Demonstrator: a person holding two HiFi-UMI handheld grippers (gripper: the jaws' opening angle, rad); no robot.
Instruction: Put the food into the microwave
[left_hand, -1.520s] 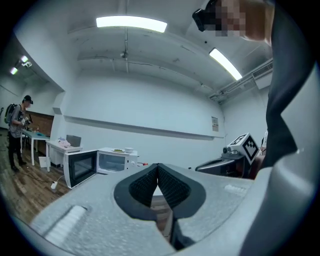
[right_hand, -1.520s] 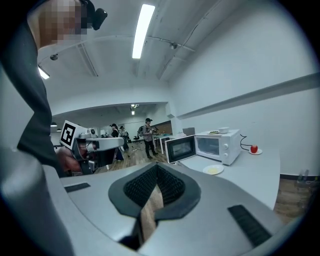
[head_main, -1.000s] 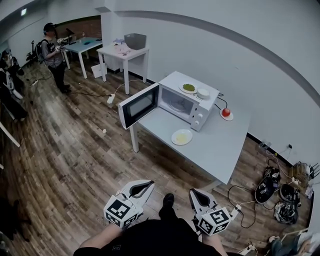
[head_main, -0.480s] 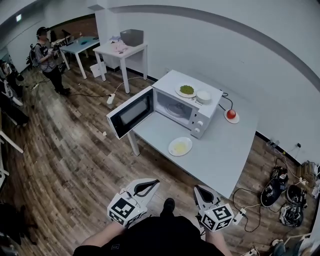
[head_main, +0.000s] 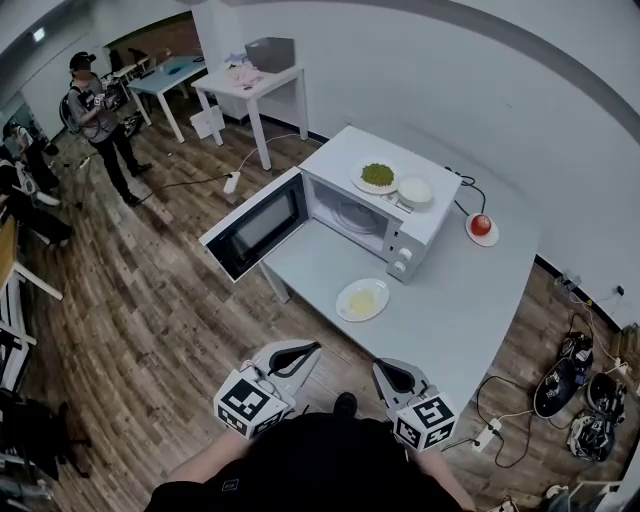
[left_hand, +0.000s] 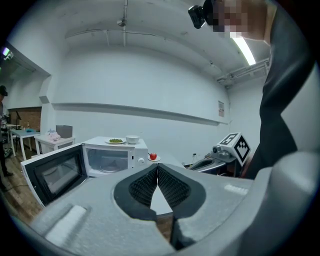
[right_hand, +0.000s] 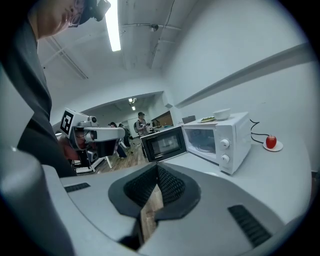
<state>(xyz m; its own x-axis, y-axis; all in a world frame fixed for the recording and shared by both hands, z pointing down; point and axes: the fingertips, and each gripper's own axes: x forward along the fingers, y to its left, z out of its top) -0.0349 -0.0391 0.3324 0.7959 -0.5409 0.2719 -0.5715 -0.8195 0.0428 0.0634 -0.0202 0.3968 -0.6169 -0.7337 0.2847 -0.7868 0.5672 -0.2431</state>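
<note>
At the near edge of a white table (head_main: 470, 300), both grippers hang low over the wood floor (head_main: 150, 300), well short of anything on the tabletop.

The white microwave (head_main: 345, 158) sits on the far left part of the table. Its door (head_main: 255, 225) is swung wide open to the left, out past the table edge, and the turntable is visible inside.

The left gripper (head_main: 300, 350) has its jaws pressed together. The ribbed pads meet at the tips (its own view shows only a thin wedge of gap behind them). Nothing is pinched and it touches nothing.

The right gripper (head_main: 386, 366) is the same, pads closed tip to tip with nothing between and no contact. Both point toward the microwave.

The plate of pale yellow food (head_main: 362, 299) lies on the table just in front of the microwave's control side, outside it and apart from both grippers. A plate of green food (head_main: 377, 176) rests on top of the microwave, with a white bowl (head_main: 415, 190) just beside it.

A red fruit on a saucer (head_main: 481, 225) sits to the right of the microwave, near the wall. A person (head_main: 95, 100) stands far off at the left.
</note>
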